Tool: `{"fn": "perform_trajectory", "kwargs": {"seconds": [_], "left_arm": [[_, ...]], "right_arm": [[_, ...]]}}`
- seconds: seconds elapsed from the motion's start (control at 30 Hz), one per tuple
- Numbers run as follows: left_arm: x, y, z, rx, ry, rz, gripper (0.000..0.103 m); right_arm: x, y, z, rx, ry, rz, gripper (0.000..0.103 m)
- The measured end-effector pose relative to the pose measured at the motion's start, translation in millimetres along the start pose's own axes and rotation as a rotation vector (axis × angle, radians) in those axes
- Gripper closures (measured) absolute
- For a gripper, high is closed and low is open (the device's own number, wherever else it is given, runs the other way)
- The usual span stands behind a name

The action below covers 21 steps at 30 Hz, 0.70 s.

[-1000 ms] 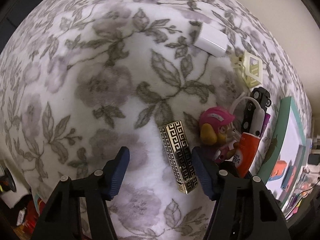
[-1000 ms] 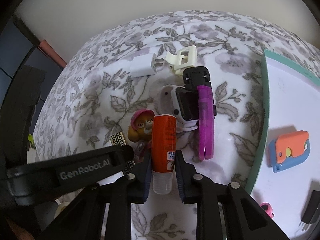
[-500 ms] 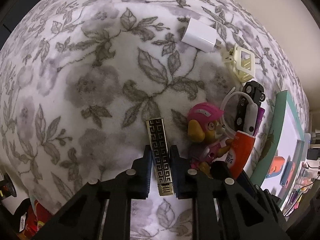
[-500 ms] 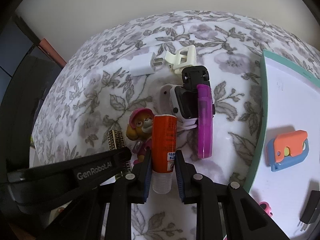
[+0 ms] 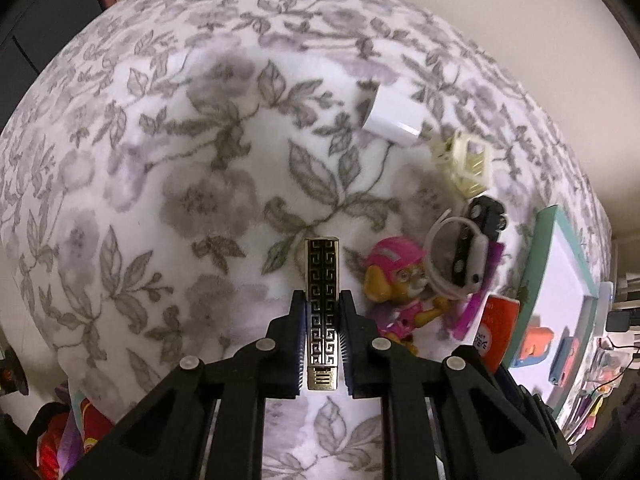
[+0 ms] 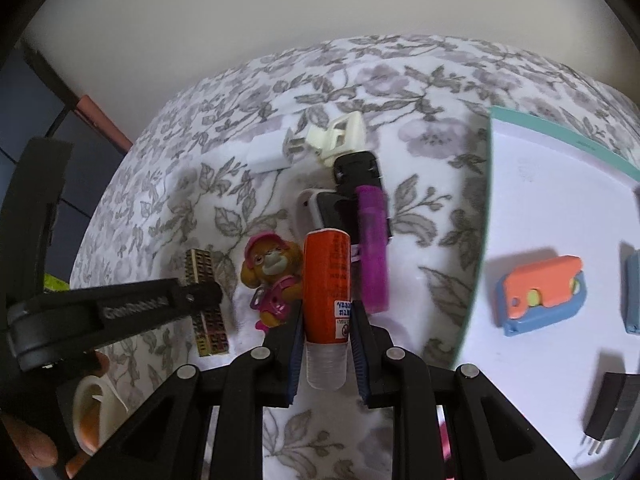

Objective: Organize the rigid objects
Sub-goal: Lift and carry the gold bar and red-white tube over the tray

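Note:
My left gripper (image 5: 322, 342) is shut on a gold-and-black patterned lighter (image 5: 322, 304), lifted a little off the floral blanket (image 5: 180, 160). In the right wrist view that lighter (image 6: 205, 300) shows behind the left gripper's black arm. My right gripper (image 6: 325, 350) is shut on an orange tube with a clear cap (image 6: 326, 292), raised above the blanket. A pink-hatted toy dog (image 6: 272, 276) lies between the two held things. A purple lighter (image 6: 373, 248), a white watch (image 6: 320, 212) and a black toy car (image 6: 356, 170) lie just beyond the tube.
A white charger (image 5: 394, 118) and a cream clip (image 5: 466, 164) lie farther back. A teal-edged white board (image 6: 560, 240) at the right bears an orange-and-blue cutter (image 6: 540, 294) and a black plug (image 6: 612, 412). A hand (image 6: 32, 444) shows at the lower left.
The left gripper closed on the patterned lighter and lifted it off the blanket. The right gripper, still gripping the orange tube, rose slightly and shifted.

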<state>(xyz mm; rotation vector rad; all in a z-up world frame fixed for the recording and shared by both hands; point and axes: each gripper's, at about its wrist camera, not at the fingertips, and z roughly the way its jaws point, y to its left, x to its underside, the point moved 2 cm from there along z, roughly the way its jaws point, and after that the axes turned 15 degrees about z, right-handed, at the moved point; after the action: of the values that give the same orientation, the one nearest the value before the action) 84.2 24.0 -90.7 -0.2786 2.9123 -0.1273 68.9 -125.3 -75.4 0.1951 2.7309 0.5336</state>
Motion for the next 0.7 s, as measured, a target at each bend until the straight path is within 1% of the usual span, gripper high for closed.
{"fn": "perform_trajectory", "kwargs": {"seconds": [0.13, 0.27, 0.47, 0.6, 0.7], "left_arm": [[-0.4, -5.6, -24.3, 0.009, -0.065, 0.030, 0.087], [-0.6, -22.9, -35.4, 0.051, -0.106, 0.083, 0.087], [7.4, -60.6, -37.4, 0.111, -0.113, 0.175, 0.087], [12.0, -88.2, -41.7, 0.139, -0.119, 0.246, 0.087], [16.3, -109.9, -42.7, 0.150, -0.125, 0.299, 0.087]], "right_arm": [[-8.5, -13.5, -18.0, -0.003, -0.035, 0.032, 0.080], [-19.2, -35.0, -41.3, 0.015, -0.078, 0.065, 0.080], [-33.2, -74.6, -75.5, 0.066, -0.136, 0.110, 0.080], [-40.3, -101.5, -95.0, 0.087, -0.171, 0.149, 0.080], [-44.1, -116.7, -106.2, 0.123, -0.190, 0.150, 0.080]]}}
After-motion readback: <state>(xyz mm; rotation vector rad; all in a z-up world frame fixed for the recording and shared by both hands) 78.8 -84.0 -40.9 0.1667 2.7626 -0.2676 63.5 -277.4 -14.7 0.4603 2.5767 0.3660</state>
